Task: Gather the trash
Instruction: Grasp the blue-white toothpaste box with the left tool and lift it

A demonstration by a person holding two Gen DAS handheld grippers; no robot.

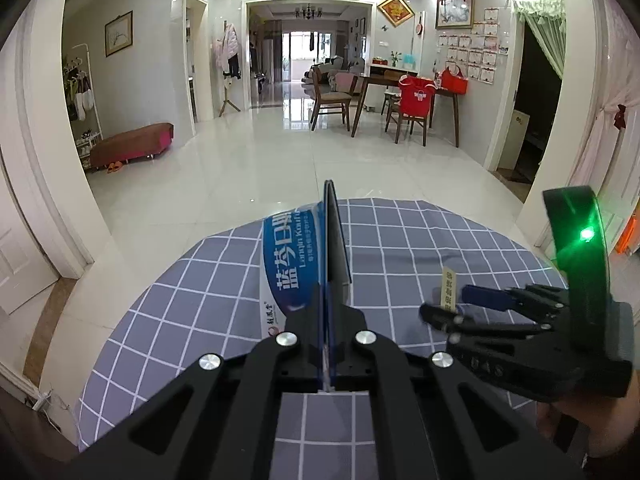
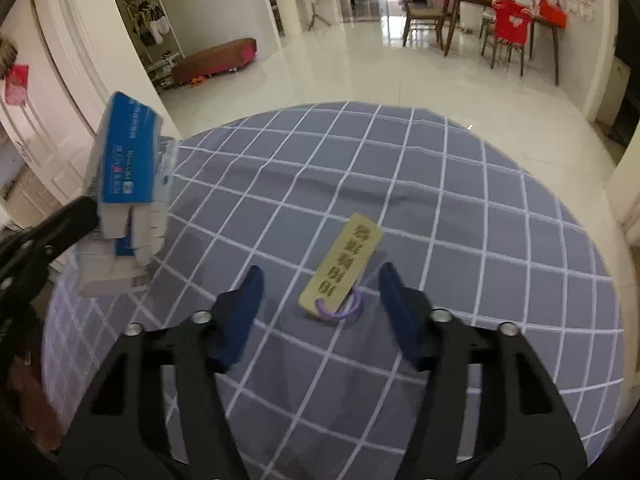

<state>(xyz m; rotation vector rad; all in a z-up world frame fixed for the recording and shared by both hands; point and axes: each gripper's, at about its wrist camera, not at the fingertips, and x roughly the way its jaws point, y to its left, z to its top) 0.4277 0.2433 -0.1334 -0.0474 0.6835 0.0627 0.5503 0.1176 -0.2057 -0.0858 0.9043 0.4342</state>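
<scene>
A crushed blue and white carton [image 1: 290,264] hangs over the left side of the round table, which wears a grey-blue checked cloth [image 1: 404,236]. My left gripper [image 1: 330,192] is shut on the carton's thin flap. From the right wrist, the same carton [image 2: 128,160] shows in the air at the left, held by a black finger. A yellow tag with a purple ring [image 2: 342,264] lies flat on the cloth [image 2: 460,184]. My right gripper [image 2: 320,280] stands over it, its blue pads [image 2: 250,288] either side and clear of the tag. From the left wrist, that right gripper [image 1: 444,308] is low at the right.
Beyond the table's far edge is shiny white tile floor. A wooden dining table with chairs [image 1: 404,100] stands far right, a brown bench [image 1: 132,142] far left. White door frames flank both sides. A hand [image 1: 580,420] grips the right tool.
</scene>
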